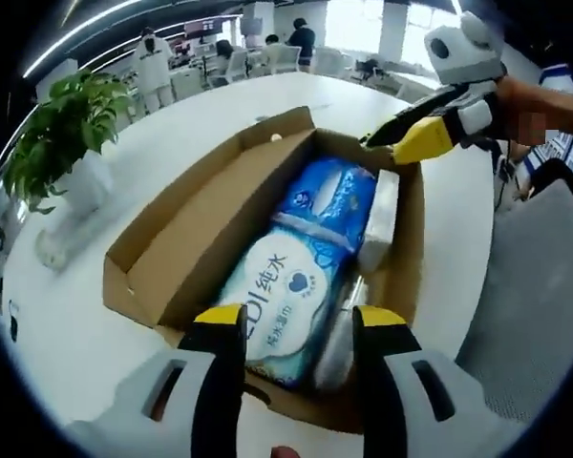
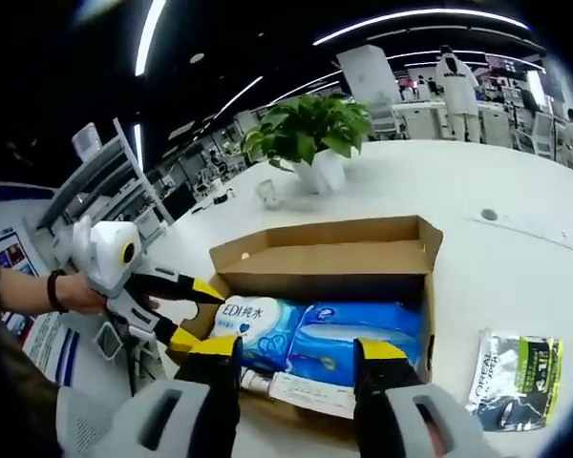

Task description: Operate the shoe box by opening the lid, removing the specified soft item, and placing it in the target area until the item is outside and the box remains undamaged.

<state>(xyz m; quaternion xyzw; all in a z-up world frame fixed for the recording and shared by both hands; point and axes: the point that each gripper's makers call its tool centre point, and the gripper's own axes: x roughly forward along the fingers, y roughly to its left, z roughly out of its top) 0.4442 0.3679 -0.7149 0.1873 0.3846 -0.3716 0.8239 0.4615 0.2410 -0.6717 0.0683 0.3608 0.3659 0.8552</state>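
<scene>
Matt brown cardboard shoe box [image 1: 201, 229], glossy blue-white plastic wipes pack [image 1: 296, 277], smooth white table [image 2: 516, 191], shiny foil sachet [image 2: 516, 377]

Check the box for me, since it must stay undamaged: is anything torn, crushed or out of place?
Nothing stands out. The cardboard box is open with its lid folded back, and its walls show no tear or dent. The blue and white soft packs lie neatly inside. A small packet lies on the white table beside the box, flat and unspilled.
</scene>
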